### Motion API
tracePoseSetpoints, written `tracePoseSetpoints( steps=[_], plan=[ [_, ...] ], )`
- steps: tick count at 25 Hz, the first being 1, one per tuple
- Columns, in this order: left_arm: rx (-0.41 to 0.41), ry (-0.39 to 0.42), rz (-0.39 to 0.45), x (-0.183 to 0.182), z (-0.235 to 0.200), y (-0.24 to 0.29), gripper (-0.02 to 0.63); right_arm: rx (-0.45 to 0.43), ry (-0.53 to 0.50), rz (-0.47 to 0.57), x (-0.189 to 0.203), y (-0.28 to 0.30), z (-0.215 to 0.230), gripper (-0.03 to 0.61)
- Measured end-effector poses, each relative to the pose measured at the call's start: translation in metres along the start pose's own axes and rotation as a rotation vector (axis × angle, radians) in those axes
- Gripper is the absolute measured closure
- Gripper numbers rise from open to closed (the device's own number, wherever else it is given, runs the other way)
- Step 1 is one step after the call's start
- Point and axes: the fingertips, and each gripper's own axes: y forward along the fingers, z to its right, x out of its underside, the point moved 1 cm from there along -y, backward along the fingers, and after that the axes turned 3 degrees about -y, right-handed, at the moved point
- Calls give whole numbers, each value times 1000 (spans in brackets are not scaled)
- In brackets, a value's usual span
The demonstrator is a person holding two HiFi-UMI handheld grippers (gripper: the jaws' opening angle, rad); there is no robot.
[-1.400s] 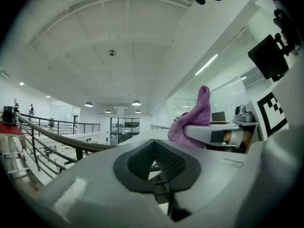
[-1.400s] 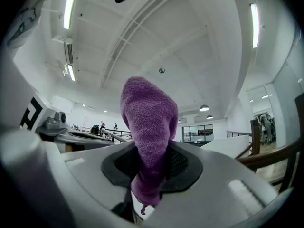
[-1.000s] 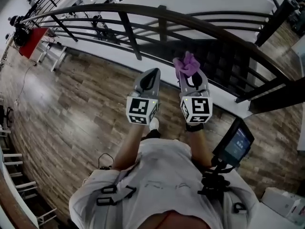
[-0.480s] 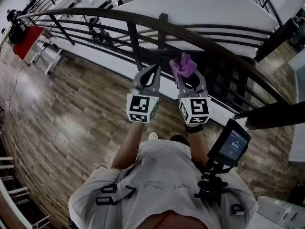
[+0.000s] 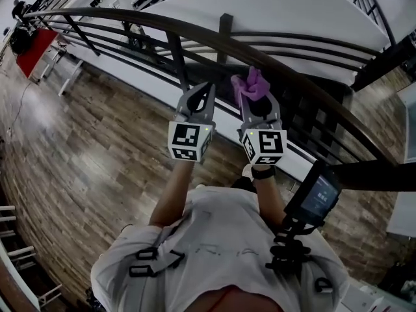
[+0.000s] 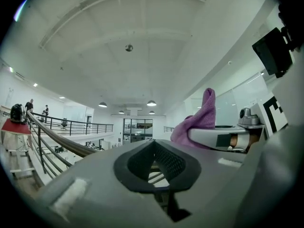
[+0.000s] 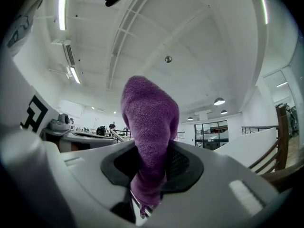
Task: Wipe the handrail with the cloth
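Note:
The dark handrail (image 5: 162,20) curves from upper left to lower right in the head view. My right gripper (image 5: 255,96) is shut on a purple cloth (image 5: 250,83), which sticks up out of its jaws just short of the top rail. The right gripper view shows the cloth (image 7: 149,122) pinched between the dark pads (image 7: 183,167) of the right gripper (image 7: 152,172). My left gripper (image 5: 206,87) is beside it on the left, shut and holding nothing. In the left gripper view its jaws (image 6: 156,163) are bare, with the cloth (image 6: 199,122) at the right and the rail (image 6: 57,137) at the left.
Below the top rail run thinner bars and upright posts (image 5: 175,54). A wooden floor (image 5: 84,148) lies underfoot. A small screen (image 5: 318,197) hangs on the person's chest rig at the right. A red table (image 5: 32,51) stands far left.
Both grippers have moved side by side toward the railing. The cloth stays pinched in the right gripper and is now close under the top rail.

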Motion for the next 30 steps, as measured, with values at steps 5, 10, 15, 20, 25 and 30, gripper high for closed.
tracePoseSetpoints(
  steps=[5,10,15,20,25,30],
  plan=[
    [-79,-9,7,-33,-10,79,614,-56,15,-61,-21,60,69,471],
    [-155,-2,-25,-26,-10,107,615,-191,-77,-148,-4,92,92,469],
    [-241,3,-50,-14,-55,106,614,-413,-155,-230,21,152,54,468],
    [-279,-8,-51,-13,-119,113,614,-596,-337,-308,42,229,3,457],
    [-312,-17,-47,-11,-170,115,615,-683,-438,-393,67,319,-35,456],
    [-305,-34,-74,0,-214,110,614,-735,-534,-486,110,408,-82,450]
  ],
)
